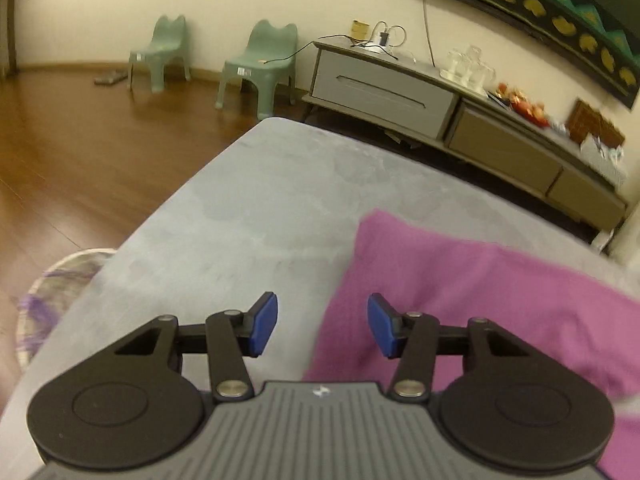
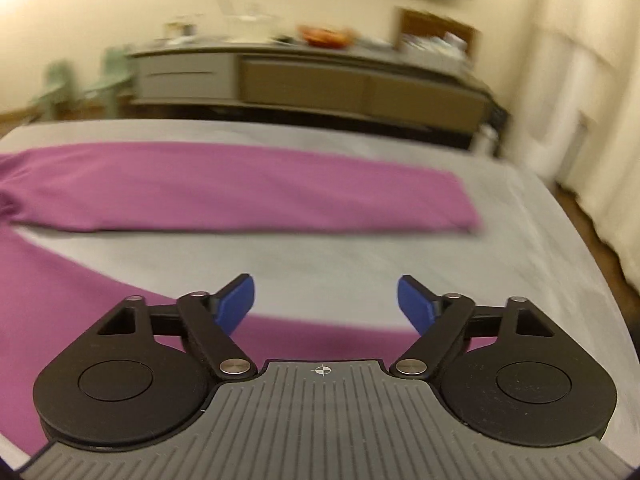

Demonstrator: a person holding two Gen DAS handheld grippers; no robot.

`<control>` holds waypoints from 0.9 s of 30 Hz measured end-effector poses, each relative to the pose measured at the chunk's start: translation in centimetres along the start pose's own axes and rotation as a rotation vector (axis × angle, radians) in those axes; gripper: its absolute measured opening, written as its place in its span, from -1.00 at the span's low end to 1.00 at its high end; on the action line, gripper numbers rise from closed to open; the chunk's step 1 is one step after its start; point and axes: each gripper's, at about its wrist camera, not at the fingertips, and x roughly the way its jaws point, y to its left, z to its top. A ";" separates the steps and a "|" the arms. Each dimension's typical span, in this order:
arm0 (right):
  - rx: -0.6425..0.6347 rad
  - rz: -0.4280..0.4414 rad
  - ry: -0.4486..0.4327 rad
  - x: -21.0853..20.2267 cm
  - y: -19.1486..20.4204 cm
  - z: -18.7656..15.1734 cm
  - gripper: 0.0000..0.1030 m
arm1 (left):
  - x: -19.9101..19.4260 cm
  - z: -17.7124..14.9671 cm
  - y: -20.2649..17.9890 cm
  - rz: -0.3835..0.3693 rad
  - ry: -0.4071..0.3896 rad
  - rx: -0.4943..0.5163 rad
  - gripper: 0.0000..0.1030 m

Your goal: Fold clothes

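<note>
While both grippers gape empty, trousers lie flat.

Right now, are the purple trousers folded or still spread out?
Spread out, unfolded. In the right wrist view the purple trousers lie flat on the grey bed, legs apart with grey between them. Both grippers are open and empty.

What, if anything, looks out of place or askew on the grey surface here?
Nothing is spilled or damaged. The purple garment lies unfolded on the grey surface, its two legs splayed apart. Both the left gripper and right gripper are open and empty.
</note>
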 end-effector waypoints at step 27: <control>-0.222 0.296 0.002 10.8 39.5 18.2 0.86 | 0.7 -3.5 5.2 -0.256 0.064 -0.006 -0.53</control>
